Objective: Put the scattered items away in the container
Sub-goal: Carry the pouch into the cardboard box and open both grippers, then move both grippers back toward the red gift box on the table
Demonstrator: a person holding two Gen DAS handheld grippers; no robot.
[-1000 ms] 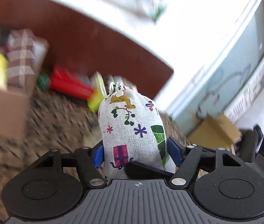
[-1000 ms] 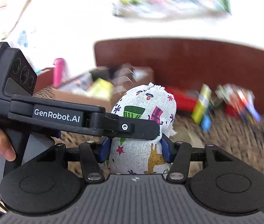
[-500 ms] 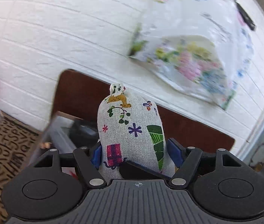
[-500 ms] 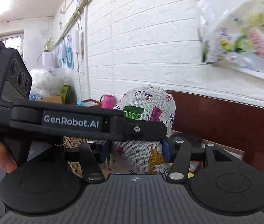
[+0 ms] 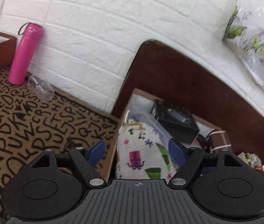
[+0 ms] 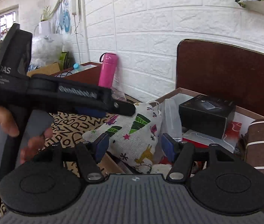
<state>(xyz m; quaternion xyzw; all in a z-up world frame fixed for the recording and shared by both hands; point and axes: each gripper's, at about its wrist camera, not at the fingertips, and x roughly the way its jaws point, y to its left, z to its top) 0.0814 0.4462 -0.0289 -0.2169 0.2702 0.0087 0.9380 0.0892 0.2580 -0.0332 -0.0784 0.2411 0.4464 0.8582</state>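
Printed pouch point(image 6: 133, 136) lying tilted over the box point(image 6: 169, 95) rim, tied neck toward the wall, left tongs point(image 5: 136, 152) and right tongs point(image 6: 134, 147) both apart, pads clear of it

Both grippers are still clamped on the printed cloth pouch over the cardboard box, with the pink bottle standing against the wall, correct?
Not quite: both grippers have let go. In the left wrist view the left gripper is open around the printed cloth pouch; the right wrist view shows the right gripper open too. The pouch is over the cardboard box, and the pink bottle does stand against the wall.
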